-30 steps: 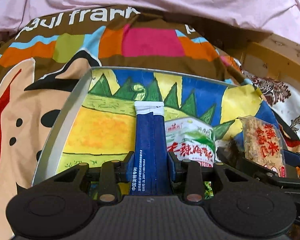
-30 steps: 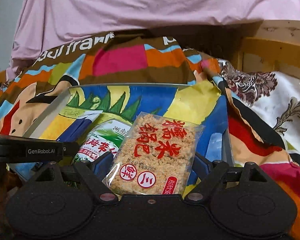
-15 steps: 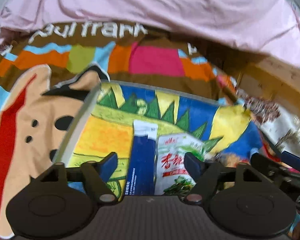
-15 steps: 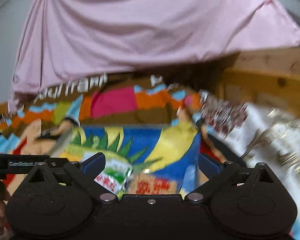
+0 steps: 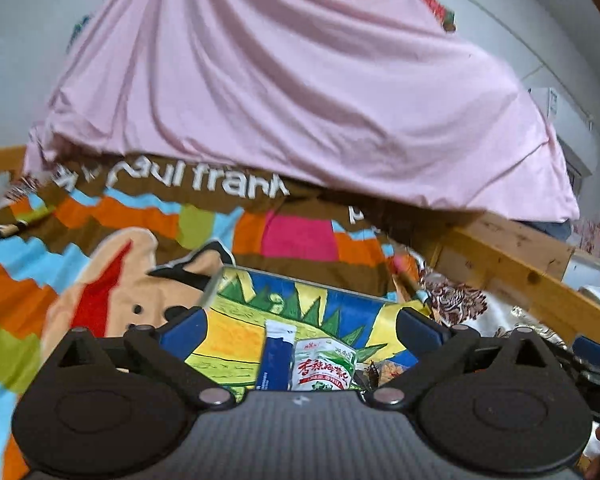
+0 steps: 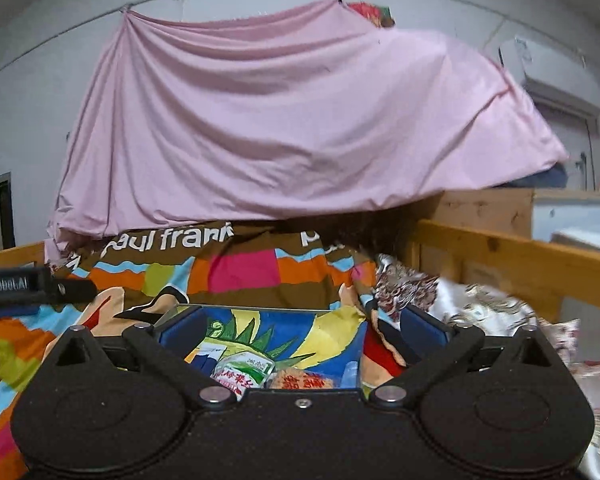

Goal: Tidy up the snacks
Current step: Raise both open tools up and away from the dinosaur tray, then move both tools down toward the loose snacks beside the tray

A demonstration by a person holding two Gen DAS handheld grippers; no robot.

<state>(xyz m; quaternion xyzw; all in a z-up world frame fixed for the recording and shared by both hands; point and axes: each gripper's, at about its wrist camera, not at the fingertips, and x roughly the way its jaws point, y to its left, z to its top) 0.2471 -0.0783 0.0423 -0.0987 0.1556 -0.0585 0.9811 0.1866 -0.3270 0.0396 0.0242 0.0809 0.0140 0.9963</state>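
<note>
A tray with a colourful painted lining [image 5: 240, 332] [image 6: 300, 320] lies on the bedspread. In it lie a dark blue snack packet [image 5: 274, 362] [image 6: 206, 356], a green and white seaweed packet [image 5: 324, 366] [image 6: 244, 370] and a clear rice cracker packet [image 5: 392, 370] [image 6: 302, 382], side by side. My left gripper [image 5: 298, 330] is open and empty, raised above the near side of the tray. My right gripper [image 6: 300, 330] is open and empty, also raised above the tray.
A multicoloured Paul Frank bedspread [image 5: 100, 248] [image 6: 240, 268] covers the bed. A pink sheet [image 5: 284, 100] [image 6: 284, 120] hangs behind. A wooden bed rail [image 5: 520, 280] [image 6: 520, 256] runs on the right, with floral fabric [image 6: 440, 300] beside it.
Both grippers opened and let go of their packets, the blue packet on the left, the rice cracker packet on the right. Both then lifted up and back from the tray.
</note>
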